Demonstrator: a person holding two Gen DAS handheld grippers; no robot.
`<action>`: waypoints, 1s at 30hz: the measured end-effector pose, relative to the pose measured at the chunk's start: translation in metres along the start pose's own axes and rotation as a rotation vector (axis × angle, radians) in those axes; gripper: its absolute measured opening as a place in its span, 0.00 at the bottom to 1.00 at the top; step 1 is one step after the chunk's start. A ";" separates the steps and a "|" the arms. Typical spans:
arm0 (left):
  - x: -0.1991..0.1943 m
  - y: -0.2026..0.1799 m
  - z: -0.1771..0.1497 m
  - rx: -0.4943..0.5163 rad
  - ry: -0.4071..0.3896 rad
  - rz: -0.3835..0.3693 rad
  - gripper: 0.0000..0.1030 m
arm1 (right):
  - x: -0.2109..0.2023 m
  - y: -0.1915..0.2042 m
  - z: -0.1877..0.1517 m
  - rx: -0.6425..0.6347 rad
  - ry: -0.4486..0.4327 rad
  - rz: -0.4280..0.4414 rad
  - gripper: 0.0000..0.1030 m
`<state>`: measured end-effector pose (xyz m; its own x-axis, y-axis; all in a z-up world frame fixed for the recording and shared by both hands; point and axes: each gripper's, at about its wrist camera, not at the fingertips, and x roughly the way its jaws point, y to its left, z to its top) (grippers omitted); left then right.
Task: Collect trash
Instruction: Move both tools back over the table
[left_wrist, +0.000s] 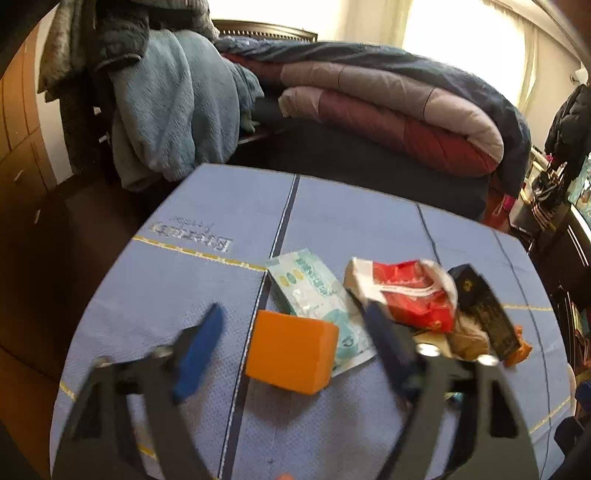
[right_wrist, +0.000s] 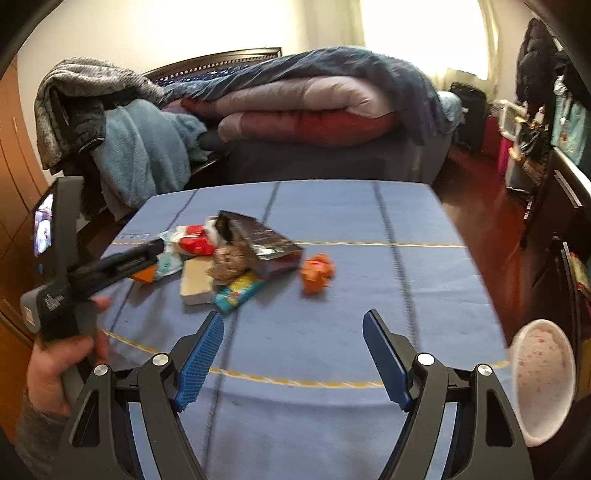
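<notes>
Right gripper (right_wrist: 293, 356): jaws spread wide, nothing between them, poised over bare blue tablecloth (right_wrist: 332, 424) at the near side of the table. At its right, off the table edge, a white bin (right_wrist: 543, 380) with pink speckles, mouth turned toward the camera; nothing shows inside it.

Left gripper (left_wrist: 291, 339): jaws also spread, blurred, holding nothing. An orange block (left_wrist: 293, 350) sits between the 2 blue fingers (left_wrist: 199, 350), apparently not touched by either. In the right wrist view the person's left hand (right_wrist: 61, 369) grips that tool's handle, its nose reaching into the pile's left end.

Trash lies mid-table in 1 loose heap:
- pale green wipes packet (left_wrist: 317, 295), flat, just behind the orange block
- red and white wrapper (left_wrist: 406, 295), crumpled, against the packet's right side
- dark carton (right_wrist: 258, 243) lying on its side, open end toward the bed; contents not visible
- brown crumpled paper (right_wrist: 229, 264) against the carton
- beige flat box (right_wrist: 195, 282) and a teal and yellow wrapper (right_wrist: 236, 295) at the heap's near edge
- orange crumpled paper (right_wrist: 317, 273), apart, just right of the carton

Beyond the table: bed with folded quilt (right_wrist: 314, 107), light blue blanket (right_wrist: 144, 155) draped at left
</notes>
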<state>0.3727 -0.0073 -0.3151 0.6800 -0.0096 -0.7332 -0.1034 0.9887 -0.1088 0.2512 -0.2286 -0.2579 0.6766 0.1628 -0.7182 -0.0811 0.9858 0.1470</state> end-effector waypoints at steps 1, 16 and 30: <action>0.002 0.002 -0.002 -0.003 0.009 -0.009 0.41 | 0.004 0.006 0.002 -0.003 0.008 0.015 0.75; -0.055 0.055 0.003 -0.056 -0.107 -0.017 0.35 | 0.086 0.098 0.006 -0.123 0.127 0.076 0.49; -0.060 0.064 0.000 -0.086 -0.105 -0.058 0.35 | 0.087 0.088 0.011 -0.101 0.105 0.094 0.01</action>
<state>0.3252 0.0569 -0.2776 0.7584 -0.0457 -0.6501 -0.1206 0.9705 -0.2089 0.3107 -0.1279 -0.2997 0.5825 0.2525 -0.7726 -0.2172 0.9643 0.1514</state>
